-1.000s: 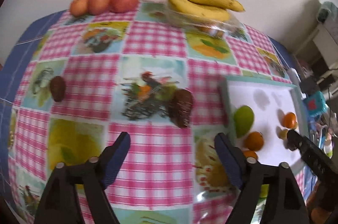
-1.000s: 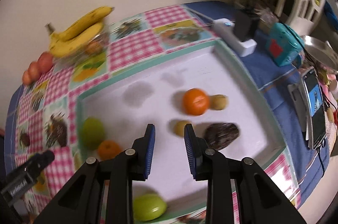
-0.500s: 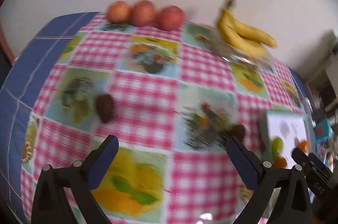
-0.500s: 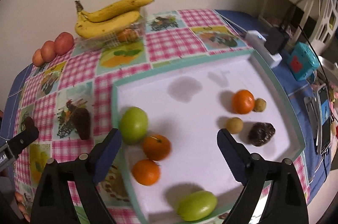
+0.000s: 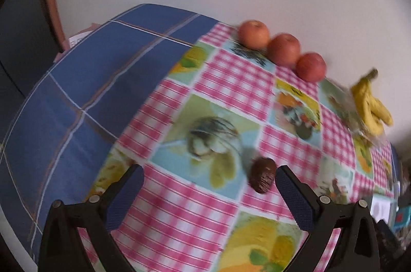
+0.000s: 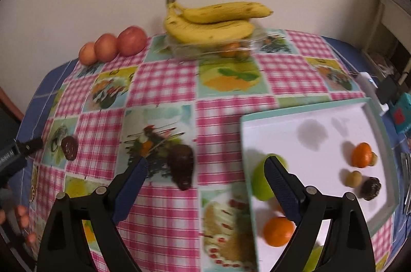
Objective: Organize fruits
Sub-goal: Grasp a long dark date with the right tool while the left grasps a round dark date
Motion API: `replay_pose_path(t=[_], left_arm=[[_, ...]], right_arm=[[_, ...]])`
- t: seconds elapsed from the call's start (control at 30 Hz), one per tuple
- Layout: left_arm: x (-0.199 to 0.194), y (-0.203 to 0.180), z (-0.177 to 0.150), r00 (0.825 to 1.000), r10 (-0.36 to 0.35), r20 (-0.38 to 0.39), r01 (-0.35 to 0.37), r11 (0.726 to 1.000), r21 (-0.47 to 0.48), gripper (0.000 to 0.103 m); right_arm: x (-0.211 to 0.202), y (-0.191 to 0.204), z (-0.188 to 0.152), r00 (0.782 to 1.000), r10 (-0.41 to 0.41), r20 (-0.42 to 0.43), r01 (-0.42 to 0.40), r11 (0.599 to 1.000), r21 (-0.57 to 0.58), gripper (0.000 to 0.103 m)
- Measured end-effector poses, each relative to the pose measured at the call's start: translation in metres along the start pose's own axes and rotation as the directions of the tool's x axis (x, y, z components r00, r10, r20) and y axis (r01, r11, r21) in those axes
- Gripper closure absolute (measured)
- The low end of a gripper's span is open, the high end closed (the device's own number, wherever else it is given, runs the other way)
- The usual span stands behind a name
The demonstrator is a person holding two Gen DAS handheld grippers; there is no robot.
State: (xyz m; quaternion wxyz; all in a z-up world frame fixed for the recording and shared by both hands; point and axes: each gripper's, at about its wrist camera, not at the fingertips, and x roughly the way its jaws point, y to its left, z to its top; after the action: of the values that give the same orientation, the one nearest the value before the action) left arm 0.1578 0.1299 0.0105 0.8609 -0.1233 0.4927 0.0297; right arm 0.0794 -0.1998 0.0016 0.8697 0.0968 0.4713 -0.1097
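Note:
My left gripper [image 5: 209, 183] is open and empty above the checked tablecloth; a small dark brown fruit [image 5: 262, 174] lies just inside its right finger. My right gripper [image 6: 205, 175] is open and empty; a larger dark brown fruit [image 6: 182, 166] lies on the cloth between its fingers. A white tray [image 6: 334, 123] at the right holds a green fruit [image 6: 259, 182], two oranges [image 6: 278, 231], small yellow fruits [image 6: 353, 178] and a dark fruit [image 6: 370, 187]. The small dark fruit also shows in the right wrist view [image 6: 69, 147], with the left gripper [image 6: 18, 152] beside it.
Three red apples [image 6: 110, 46] stand in a row by the back wall. A bunch of bananas [image 6: 213, 20] rests on a clear container. Gadgets and a white power strip [image 6: 370, 84] lie beyond the tray's right side. The blue cloth edge [image 5: 77, 92] lies at left.
Both grippers have swung left. The right gripper opened wide and left the tray, now over the larger dark fruit. The left gripper closed in on the small dark fruit.

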Motion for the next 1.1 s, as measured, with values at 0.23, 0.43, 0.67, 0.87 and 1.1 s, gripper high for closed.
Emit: replay_pose_path(t=[0.23, 0.43, 0.67, 0.87, 1.1], left_arm=[[0.000, 0.007, 0.008, 1.000, -0.008, 0.028, 0.009, 1.000, -0.006, 0.000], [0.014, -0.012, 0.006, 0.998, -0.059, -0.014, 0.060, 0.998, 0.028, 0.000], [0.039, -0.041, -0.008, 0.991, -0.096, -0.098, 0.106, 0.989, 0.101, 0.000], [0.054, -0.053, -0.015, 0.989, -0.080, -0.122, 0.096, 0.986, 0.133, 0.000], [0.065, -0.057, -0.016, 0.986, -0.082, -0.148, 0.103, 0.985, 0.137, 0.000]], right_arm=[[0.020, 0.028, 0.000, 0.999, 0.032, -0.041, -0.034, 0.999, -0.034, 0.011], [0.025, 0.030, 0.003, 0.999, 0.030, -0.042, -0.032, 0.999, -0.041, 0.011], [0.042, 0.025, -0.002, 0.996, 0.007, -0.085, -0.009, 0.999, -0.034, 0.011], [0.056, 0.025, -0.010, 0.992, 0.000, -0.122, -0.005, 0.999, -0.034, 0.011], [0.070, 0.023, -0.018, 0.987, -0.016, -0.158, 0.009, 0.999, -0.044, 0.011]])
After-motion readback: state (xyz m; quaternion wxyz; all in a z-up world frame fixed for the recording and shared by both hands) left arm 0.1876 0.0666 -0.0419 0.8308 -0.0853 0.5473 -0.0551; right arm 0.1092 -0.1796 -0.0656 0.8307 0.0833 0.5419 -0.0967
